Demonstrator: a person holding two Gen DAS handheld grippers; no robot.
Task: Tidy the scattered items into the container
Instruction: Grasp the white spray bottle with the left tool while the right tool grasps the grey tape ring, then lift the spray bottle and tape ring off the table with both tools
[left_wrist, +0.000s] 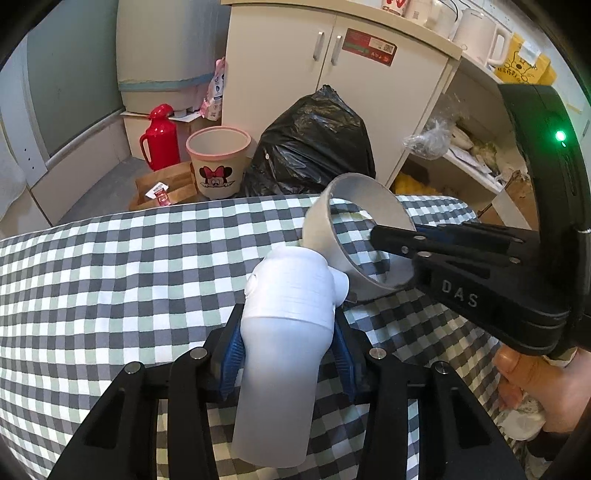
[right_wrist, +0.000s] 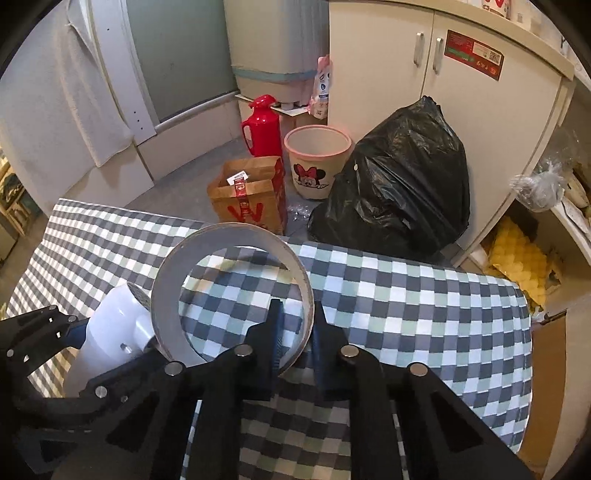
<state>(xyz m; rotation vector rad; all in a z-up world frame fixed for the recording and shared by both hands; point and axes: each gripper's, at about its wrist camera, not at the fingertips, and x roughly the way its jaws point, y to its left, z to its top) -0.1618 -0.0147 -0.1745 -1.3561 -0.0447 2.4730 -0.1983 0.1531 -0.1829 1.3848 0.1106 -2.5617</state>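
Left wrist view: left gripper (left_wrist: 286, 343) is pinching a white bottle-like item (left_wrist: 284, 332) around its middle, blue pads pressed on both sides. Item is sitting over the checked cloth (left_wrist: 110, 277), cap end aimed at the open mouth of a white ring-shaped container (left_wrist: 325, 221), nearly touching its lower rim. Right gripper (left_wrist: 399, 240) is coming in from the right, clamping the container's wall, one finger inside, one outside. Container is tilting on its side. Risk, as I judge it: the item's wide cap is clipping the rim and knocking the ring out of that thin-wall grip, or the item is slipping since the pads are holding a smooth round body.

Right wrist view: right gripper (right_wrist: 295, 332) is closing on the near rim of the container (right_wrist: 229, 236); cloth is showing straight through it, so it looks bottomless, meaning the item (right_wrist: 118, 321) could pass right through. Item is sitting at the left, touching the outer wall, not inside yet. Left gripper (right_wrist: 79, 328) is holding it there.
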